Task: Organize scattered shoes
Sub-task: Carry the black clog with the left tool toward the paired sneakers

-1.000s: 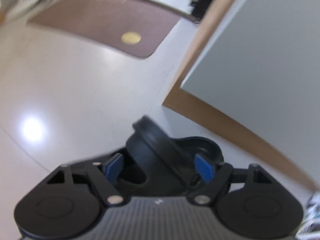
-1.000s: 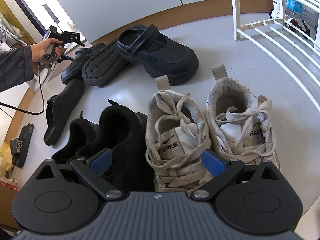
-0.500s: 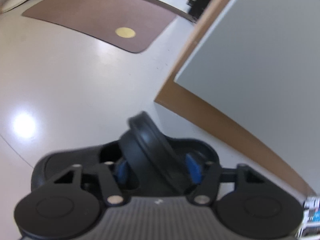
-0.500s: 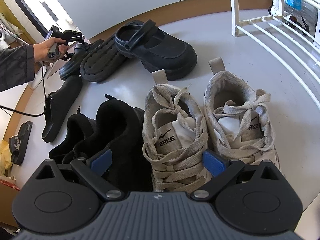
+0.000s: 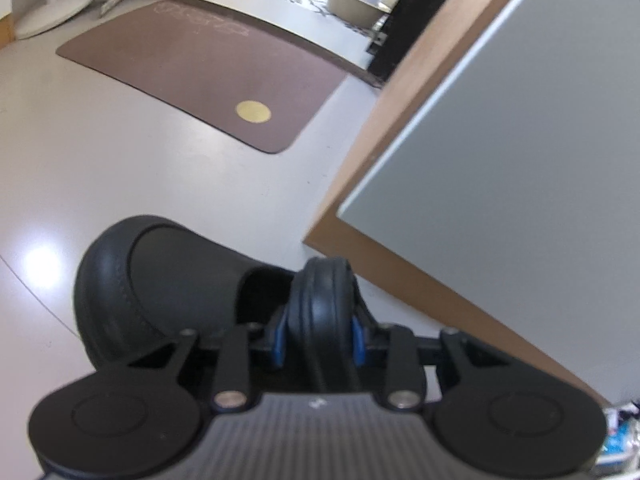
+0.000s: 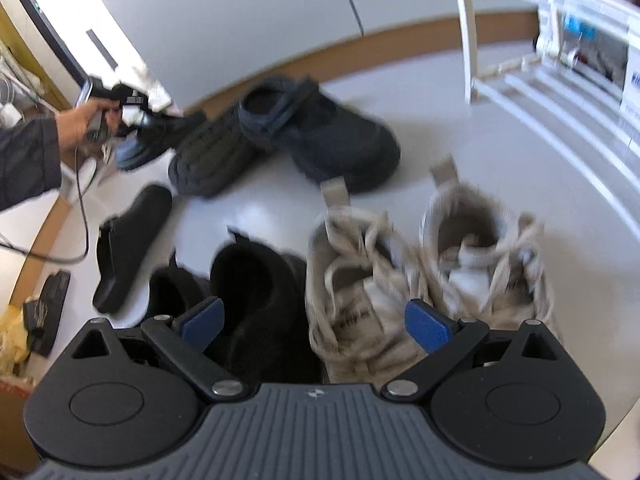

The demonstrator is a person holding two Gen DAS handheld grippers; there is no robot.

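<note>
The black clog [image 5: 160, 280] now hangs by its heel strap [image 5: 320, 304] in the left gripper [image 5: 318, 338], whose jaws, wide a second ago, have closed on the strap and raised the shoe off the floor near its mates [image 6: 288, 140]. The right gripper [image 6: 316, 320] waits with jaws wide over the paired beige sneakers [image 6: 424, 264] and black shoes [image 6: 248, 292]. Judging by this, the clog is ready to be carried into line.

Open floor [image 5: 120, 184] lies left of the clog [image 5: 160, 280]; cabinet [image 5: 500, 184] blocks the right, shoes crowd near the rack [image 6: 540, 92]
</note>
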